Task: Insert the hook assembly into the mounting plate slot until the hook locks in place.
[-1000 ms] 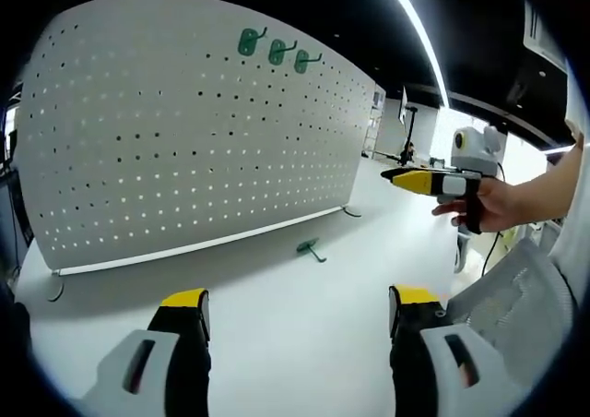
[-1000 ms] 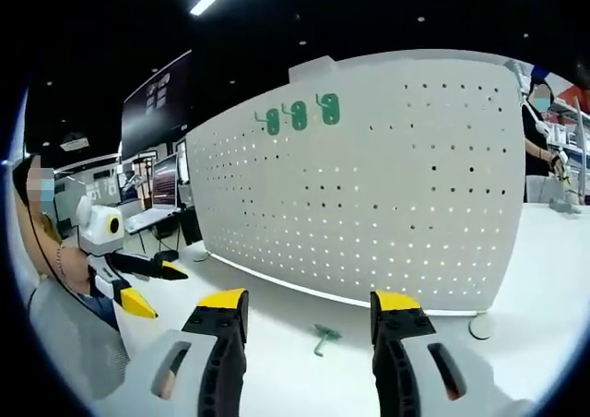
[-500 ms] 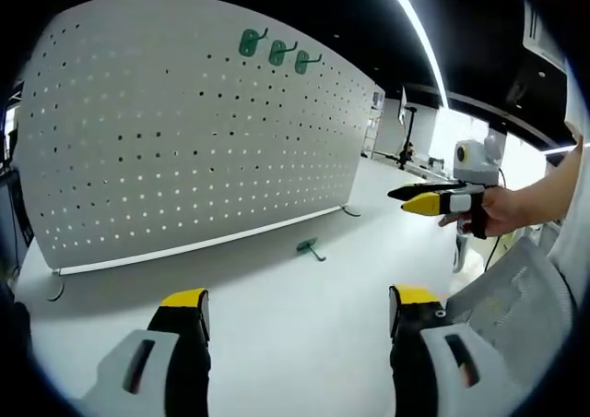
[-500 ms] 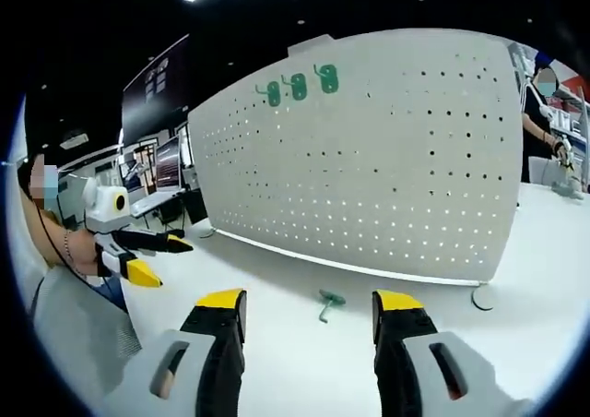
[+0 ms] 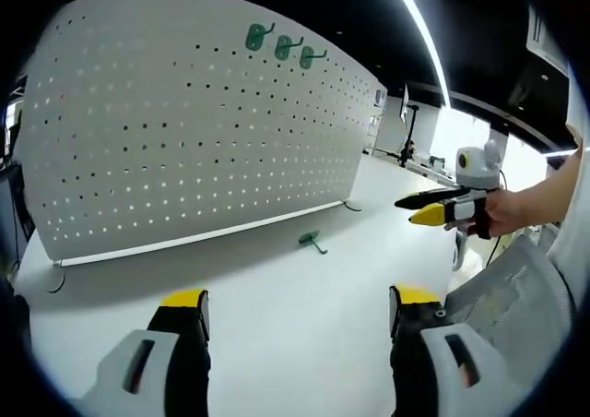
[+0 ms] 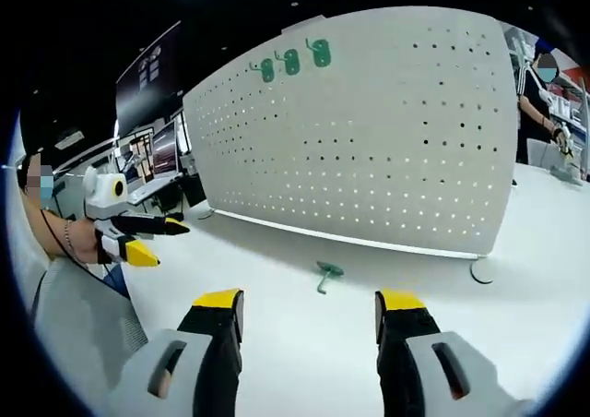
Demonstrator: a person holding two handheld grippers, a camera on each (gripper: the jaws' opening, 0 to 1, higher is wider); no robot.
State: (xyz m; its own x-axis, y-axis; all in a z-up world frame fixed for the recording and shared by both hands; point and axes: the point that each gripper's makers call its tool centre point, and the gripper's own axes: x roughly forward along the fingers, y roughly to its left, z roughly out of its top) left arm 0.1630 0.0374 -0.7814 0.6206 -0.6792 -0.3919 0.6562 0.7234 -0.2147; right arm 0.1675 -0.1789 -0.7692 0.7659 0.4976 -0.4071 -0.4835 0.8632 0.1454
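While the green hook lies loose on the white bench before the pegboard, both claws hover level above it. Left gripper and right gripper are spread wide, holding nothing.

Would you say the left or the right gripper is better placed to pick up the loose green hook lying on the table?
Probably the right gripper: the loose green hook lies nearly centred between its open jaws. For the left gripper, the hook sits farther ahead.
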